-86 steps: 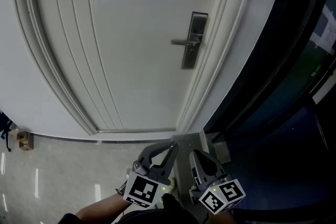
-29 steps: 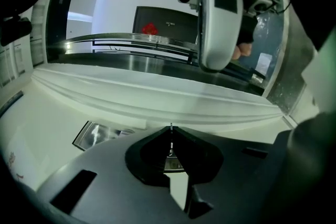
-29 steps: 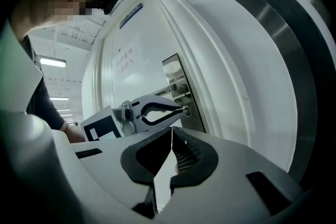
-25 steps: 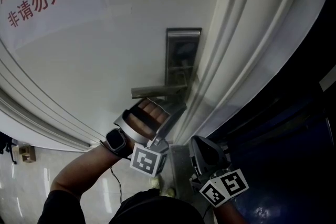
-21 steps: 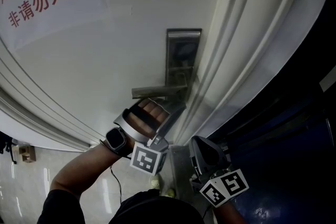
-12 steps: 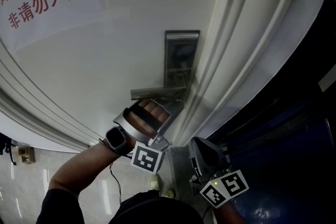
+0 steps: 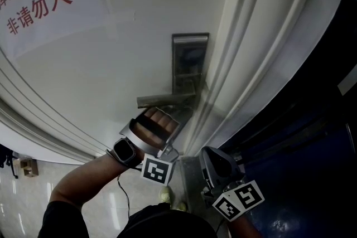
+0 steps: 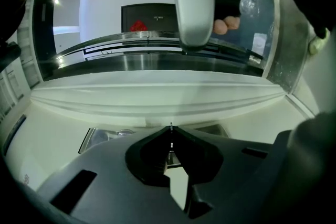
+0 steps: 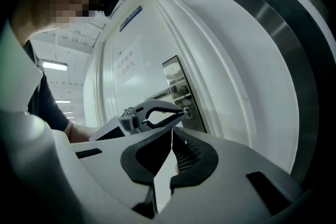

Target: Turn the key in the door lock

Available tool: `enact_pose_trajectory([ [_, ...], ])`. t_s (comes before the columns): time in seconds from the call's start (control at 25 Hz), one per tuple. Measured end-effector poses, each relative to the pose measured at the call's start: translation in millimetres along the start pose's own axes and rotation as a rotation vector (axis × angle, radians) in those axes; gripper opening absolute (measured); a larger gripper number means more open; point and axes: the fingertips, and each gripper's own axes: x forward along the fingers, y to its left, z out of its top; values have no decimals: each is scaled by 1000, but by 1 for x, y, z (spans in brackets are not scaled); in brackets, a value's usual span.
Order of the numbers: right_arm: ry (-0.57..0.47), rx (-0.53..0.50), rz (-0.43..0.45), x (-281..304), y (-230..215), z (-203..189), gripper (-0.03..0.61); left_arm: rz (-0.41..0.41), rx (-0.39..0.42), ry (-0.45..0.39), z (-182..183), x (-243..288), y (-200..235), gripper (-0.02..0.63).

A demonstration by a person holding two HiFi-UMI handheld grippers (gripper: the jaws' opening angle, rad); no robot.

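Observation:
A steel lock plate [image 7: 189, 64] with a lever handle [image 7: 164, 100] sits on the white door [image 7: 111, 64]. My left gripper [image 7: 187, 114], held by a hand wearing a watch, reaches up under the handle. In the right gripper view its tips [image 9: 182, 111] are shut on the small key [image 9: 188, 111] at the plate [image 9: 181, 86]. In the left gripper view the left gripper [image 8: 171, 126] is closed against the plate [image 8: 105, 136], hiding the key. My right gripper [image 7: 211, 156] hangs low by the door frame, shut and empty [image 9: 171, 131].
A sign with red characters [image 7: 33, 3] is stuck on the door's upper left. The ribbed white door frame [image 7: 245, 64] runs just right of the lock. A dark glass panel [image 7: 312, 136] lies further right. Pale tiled floor [image 7: 22, 198] shows at the lower left.
Since 3.4 s ago the left gripper has risen from low beside the right one to the lock. Over the last second the left hand twists slightly at the key; the right gripper stays put.

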Motion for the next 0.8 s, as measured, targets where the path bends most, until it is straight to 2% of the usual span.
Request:
enact_pose_trajectory([
  [0.2,-2,-1,-1,-1,1,0,15,20,-40,30,-3,6,0,11],
  [0.8,0,7,-7,-2,-2,0,15,4,-36,19,-16,19,-2,11],
])
